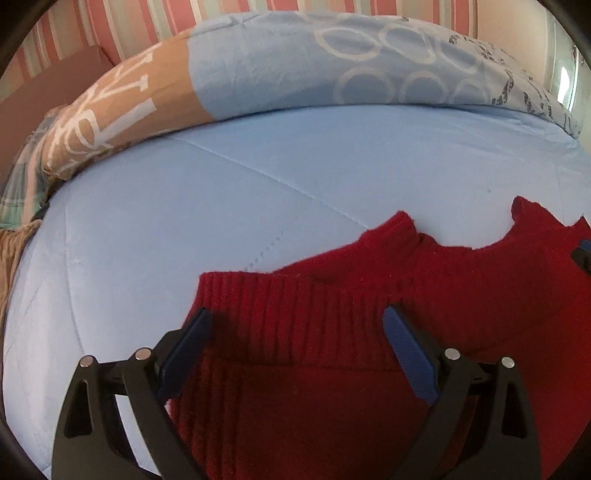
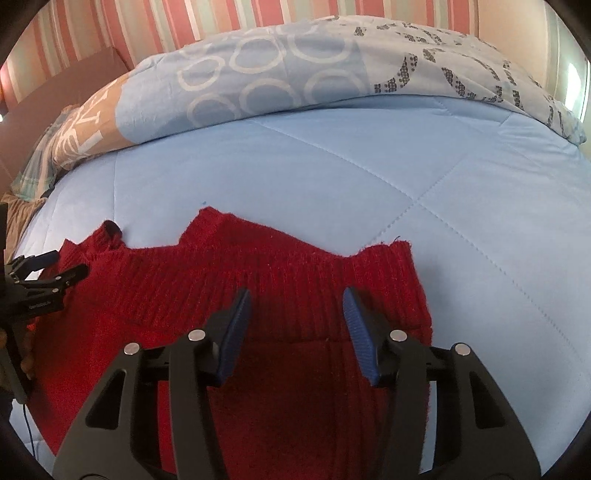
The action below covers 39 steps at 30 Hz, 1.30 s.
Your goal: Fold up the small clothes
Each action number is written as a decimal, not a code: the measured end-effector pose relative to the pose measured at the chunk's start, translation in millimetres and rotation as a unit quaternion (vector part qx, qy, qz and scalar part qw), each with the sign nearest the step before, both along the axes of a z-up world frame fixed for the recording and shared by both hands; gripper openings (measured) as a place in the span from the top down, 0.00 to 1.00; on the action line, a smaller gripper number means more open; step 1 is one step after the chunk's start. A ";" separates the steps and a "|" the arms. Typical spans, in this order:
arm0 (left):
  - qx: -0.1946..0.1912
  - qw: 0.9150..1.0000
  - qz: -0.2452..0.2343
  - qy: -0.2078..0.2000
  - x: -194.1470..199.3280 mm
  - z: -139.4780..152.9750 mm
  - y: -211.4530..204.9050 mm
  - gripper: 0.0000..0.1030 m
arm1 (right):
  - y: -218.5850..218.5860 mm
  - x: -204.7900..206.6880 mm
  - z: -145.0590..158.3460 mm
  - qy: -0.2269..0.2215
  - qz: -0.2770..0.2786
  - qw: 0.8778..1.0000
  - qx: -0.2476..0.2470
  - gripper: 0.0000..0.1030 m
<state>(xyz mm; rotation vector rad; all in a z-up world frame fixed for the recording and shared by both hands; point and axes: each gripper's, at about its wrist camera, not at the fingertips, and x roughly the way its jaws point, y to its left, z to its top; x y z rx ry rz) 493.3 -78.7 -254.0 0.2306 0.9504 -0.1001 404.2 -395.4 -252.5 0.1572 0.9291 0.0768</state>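
A small red knit sweater point(image 1: 332, 321) lies folded on a light blue quilt point(image 1: 184, 206); its ribbed hem lies across the top and two cuffs stick out at the far edge. It also shows in the right wrist view point(image 2: 207, 288). My left gripper point(image 1: 297, 319) is open, its blue-padded jaws just above the hem's left end. My right gripper point(image 2: 295, 299) is open above the hem's right part. The left gripper point(image 2: 62, 267) also shows at the left edge of the right wrist view, over the sweater's left end.
A patterned blue and tan pillow point(image 1: 295, 70) lies across the far side of the quilt, also in the right wrist view point(image 2: 295, 70). A pink striped wall point(image 2: 184, 22) stands behind it. Bare quilt point(image 2: 480, 221) lies right of the sweater.
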 end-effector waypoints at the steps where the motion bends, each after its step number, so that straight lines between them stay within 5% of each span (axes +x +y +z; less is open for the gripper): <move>1: 0.009 1.000 0.006 -0.007 -2.9 2.2 0.6 0.09 | -0.9 -1.8 2.8 -0.006 0.001 1.000 0.005 0.50; 8: -0.047 0.996 -0.024 -0.075 -59.9 51.2 -17.5 0.10 | 42.3 -39.4 48.2 -0.068 0.052 0.996 0.022 0.45; 12: -0.024 0.996 -0.040 -0.073 -81.7 33.7 -48.5 0.10 | 78.3 -53.3 29.1 -0.049 0.071 0.996 0.020 0.45; 15: 0.013 0.996 -0.039 -0.074 -84.4 9.1 -51.3 0.09 | 92.4 -59.1 10.4 -0.045 0.093 0.994 -0.026 0.46; 22: 0.002 0.998 -0.012 -0.066 -76.8 5.2 -0.5 0.07 | 43.0 -68.0 8.9 -0.049 0.053 0.995 -0.069 0.49; 27: 0.017 0.997 -0.011 -0.069 -81.1 7.0 8.4 0.07 | 12.4 -74.5 5.9 -0.050 0.038 0.997 -0.043 0.59; 33: -0.051 0.997 -0.011 -0.063 -122.4 38.8 -14.9 0.10 | 49.3 -112.6 42.6 -0.084 0.042 0.996 0.002 0.38; 39: -0.055 0.998 0.004 -0.026 -152.3 13.1 -32.8 0.10 | 94.6 -140.8 24.5 -0.060 0.055 0.996 -0.021 0.38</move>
